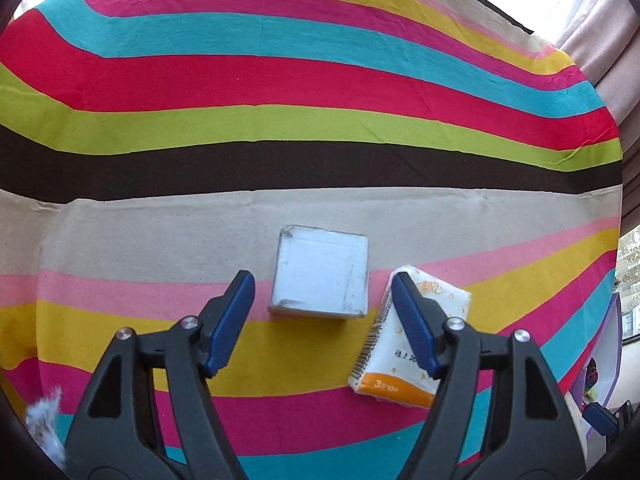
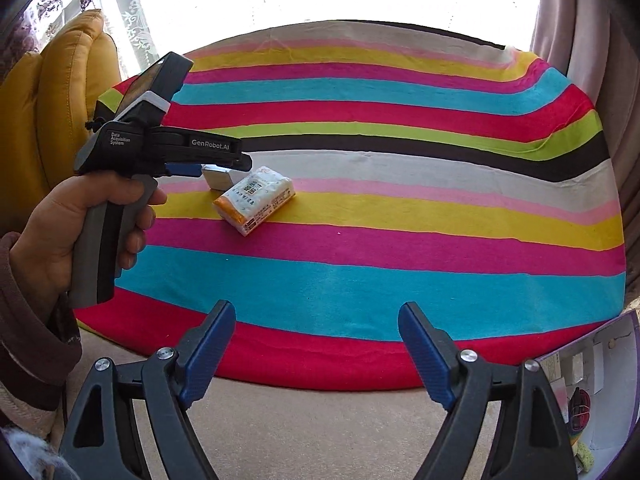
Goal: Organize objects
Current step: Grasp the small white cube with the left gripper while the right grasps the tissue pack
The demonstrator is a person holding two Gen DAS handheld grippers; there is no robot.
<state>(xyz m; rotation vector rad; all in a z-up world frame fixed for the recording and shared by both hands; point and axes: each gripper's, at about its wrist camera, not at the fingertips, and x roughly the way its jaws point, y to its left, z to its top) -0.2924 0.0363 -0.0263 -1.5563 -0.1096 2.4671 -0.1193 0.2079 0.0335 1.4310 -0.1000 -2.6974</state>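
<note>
Broadly, surface: a striped cloth (image 1: 320,92) in red, cyan, lime, black, cream, pink and yellow covers it.
Room: bright curtained window at 12 o'clock; yellow cushion (image 2: 52,80) at 9 o'clock.
Left gripper (image 1: 322,280): fingers spread, empty.
Right gripper (image 2: 316,312): fingers spread, empty.
White box (image 1: 320,272): on the cloth between the left fingers.
Tissue pack (image 1: 404,344): just beside the box at 4 o'clock, partly hidden by a finger.
Purple box (image 2: 592,392): at 4 o'clock, cut off, contents unclear.
</note>
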